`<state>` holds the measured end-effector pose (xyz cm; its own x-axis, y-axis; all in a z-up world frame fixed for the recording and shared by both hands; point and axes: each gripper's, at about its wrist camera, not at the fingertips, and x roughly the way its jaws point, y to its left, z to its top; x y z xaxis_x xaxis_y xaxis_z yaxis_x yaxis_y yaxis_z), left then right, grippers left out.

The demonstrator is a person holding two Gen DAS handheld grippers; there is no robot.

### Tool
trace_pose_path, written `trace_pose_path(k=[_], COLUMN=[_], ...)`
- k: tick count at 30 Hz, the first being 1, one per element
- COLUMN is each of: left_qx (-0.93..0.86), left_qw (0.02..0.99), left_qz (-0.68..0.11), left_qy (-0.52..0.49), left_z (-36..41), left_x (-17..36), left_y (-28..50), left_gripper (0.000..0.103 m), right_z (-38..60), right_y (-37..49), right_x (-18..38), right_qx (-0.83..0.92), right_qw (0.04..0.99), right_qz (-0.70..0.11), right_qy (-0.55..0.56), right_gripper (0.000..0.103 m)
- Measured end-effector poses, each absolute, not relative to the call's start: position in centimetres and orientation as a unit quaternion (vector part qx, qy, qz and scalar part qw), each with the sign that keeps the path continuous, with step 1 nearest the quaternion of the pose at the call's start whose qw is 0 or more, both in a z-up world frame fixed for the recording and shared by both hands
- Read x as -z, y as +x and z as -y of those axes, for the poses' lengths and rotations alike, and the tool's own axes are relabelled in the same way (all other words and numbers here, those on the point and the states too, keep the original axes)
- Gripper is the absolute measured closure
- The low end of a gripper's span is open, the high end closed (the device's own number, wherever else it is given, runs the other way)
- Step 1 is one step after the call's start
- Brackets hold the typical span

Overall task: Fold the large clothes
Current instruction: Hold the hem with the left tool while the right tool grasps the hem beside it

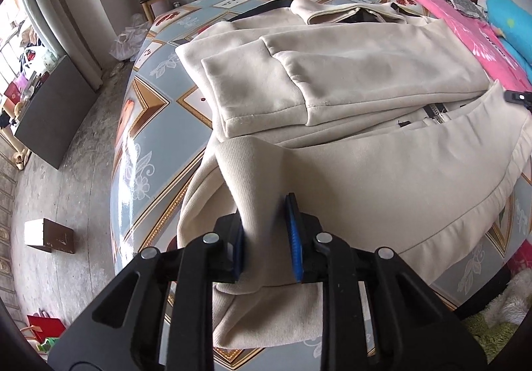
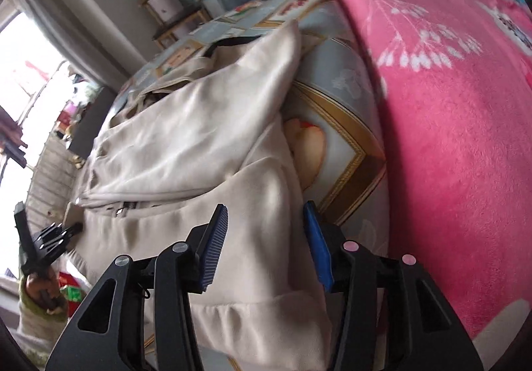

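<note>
On the patterned table [image 1: 156, 104], the cream jacket [image 1: 349, 81] lay half folded; the left gripper [image 1: 266, 238] pinched its ribbed hem for lifting, while the right gripper [image 2: 266, 244] hovered agape over the near right edge.

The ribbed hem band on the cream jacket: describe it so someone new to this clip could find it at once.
Start at the table with the blue-and-gold patterned cloth, where the cream jacket lies partly folded. Follow the jacket to its near edge, which hangs over the table's rim. The ribbed hem band is the finely ridged strip clamped in the left gripper; the fabric around it is smooth.
</note>
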<state>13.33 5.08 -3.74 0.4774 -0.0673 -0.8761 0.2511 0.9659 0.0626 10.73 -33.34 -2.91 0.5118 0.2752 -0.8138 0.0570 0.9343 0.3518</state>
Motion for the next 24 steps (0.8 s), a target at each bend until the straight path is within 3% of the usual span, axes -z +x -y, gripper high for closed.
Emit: trace_pose_path(k=[7, 18, 24], left_qx=[0.086, 0.09, 0.09], left_qw=[0.853, 0.854, 0.854], left_qz=[-0.505, -0.503, -0.502], left_qy=[0.098, 0.1, 0.099], left_z=[-4.7, -4.7, -4.8], left_x=[3.8, 3.7, 3.7], left_y=[13.4, 13.4, 13.4], left_gripper=[0.081, 0.081, 0.081], right_z=[34.0, 35.5, 31.5], right_y=[8.2, 11.8, 10.3], right_x=[0.3, 2.7, 0.9], right_qx=[-0.124, -0.096, -0.124], right_qw=[0.869, 0.845, 0.859], right_qz=[-0.449, -0.486, -0.481], right_qy=[0.166, 0.202, 0.121], right_gripper=[0.06, 0.06, 0.06])
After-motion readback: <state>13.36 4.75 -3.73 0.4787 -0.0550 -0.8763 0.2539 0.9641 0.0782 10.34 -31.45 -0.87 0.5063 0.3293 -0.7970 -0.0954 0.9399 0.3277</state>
